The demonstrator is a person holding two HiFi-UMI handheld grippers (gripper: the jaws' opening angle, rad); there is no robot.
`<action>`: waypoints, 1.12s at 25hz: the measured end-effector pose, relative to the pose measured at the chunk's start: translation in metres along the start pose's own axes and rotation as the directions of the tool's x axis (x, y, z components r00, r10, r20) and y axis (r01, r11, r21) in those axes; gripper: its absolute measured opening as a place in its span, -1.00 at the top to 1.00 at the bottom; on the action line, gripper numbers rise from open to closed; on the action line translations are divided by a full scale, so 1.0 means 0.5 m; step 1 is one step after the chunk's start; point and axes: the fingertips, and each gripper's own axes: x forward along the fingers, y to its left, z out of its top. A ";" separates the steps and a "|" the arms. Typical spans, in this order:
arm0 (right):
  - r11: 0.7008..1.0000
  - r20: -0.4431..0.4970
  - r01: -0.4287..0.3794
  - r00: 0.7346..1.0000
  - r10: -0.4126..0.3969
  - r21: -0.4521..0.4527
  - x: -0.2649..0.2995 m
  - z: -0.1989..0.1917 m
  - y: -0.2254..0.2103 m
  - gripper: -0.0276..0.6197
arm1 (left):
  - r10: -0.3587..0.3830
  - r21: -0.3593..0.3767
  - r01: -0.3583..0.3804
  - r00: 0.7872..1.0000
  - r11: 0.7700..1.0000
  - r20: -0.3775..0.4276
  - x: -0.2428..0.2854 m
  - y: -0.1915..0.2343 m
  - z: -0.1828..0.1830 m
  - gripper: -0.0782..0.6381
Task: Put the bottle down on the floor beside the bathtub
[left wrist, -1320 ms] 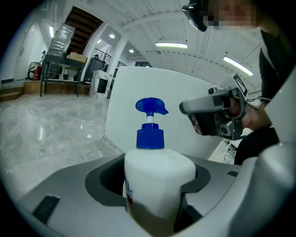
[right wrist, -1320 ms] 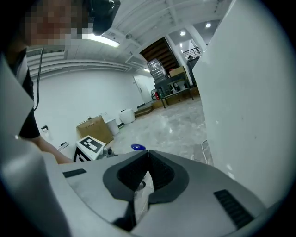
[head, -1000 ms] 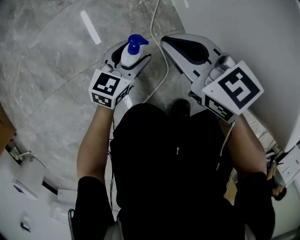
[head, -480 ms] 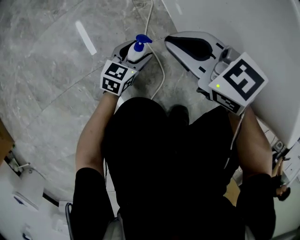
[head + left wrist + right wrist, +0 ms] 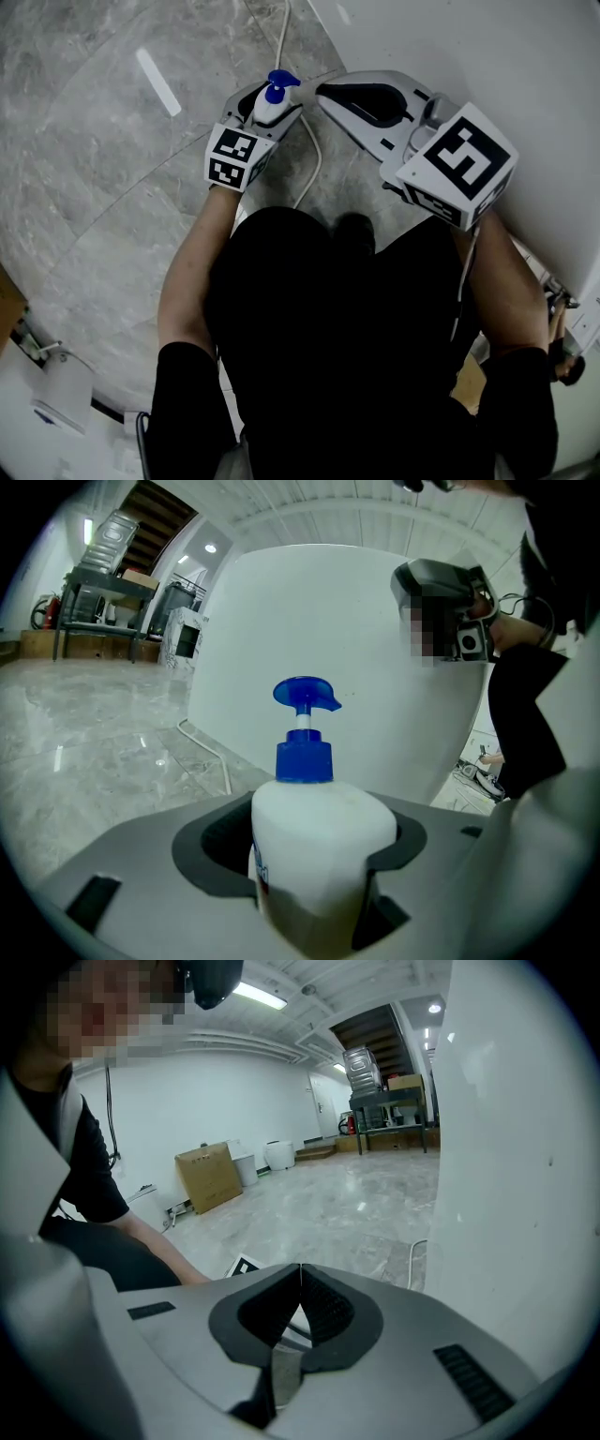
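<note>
Placing stage, not yet complete. We show the bottle (image 5: 319, 841), white with a blue pump head (image 5: 306, 695), held upright and low over the grey marble floor (image 5: 103, 150), close beside the white curved wall of the bathtub (image 5: 469, 47). We judge the carrying part of the task largely done, since the bottle is already at the chosen spot next to the tub. What remains is to seat its base on the floor, open the jaws and draw the gripper back. No view shows the bottle's base, so we cannot tell whether it touches the floor.

The left gripper (image 5: 270, 101) is clamped on the bottle's body. In the left gripper view the dark pads (image 5: 398, 841) press against both sides just below the shoulder, with the jaws at a middling width set by the bottle.

The right gripper (image 5: 300, 1279) holds nothing. Its jaws are fully together, tips meeting, and it hangs near the tub wall, apart from the bottle. A white cable (image 5: 309, 155) runs along the floor between the two grippers.
</note>
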 end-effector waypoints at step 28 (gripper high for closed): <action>0.996 0.059 -0.080 0.995 0.078 0.037 0.017 0.016 0.004 0.82 | 0.024 0.088 -0.023 1.000 0.996 -0.016 -0.051 -0.034 -0.023 -0.07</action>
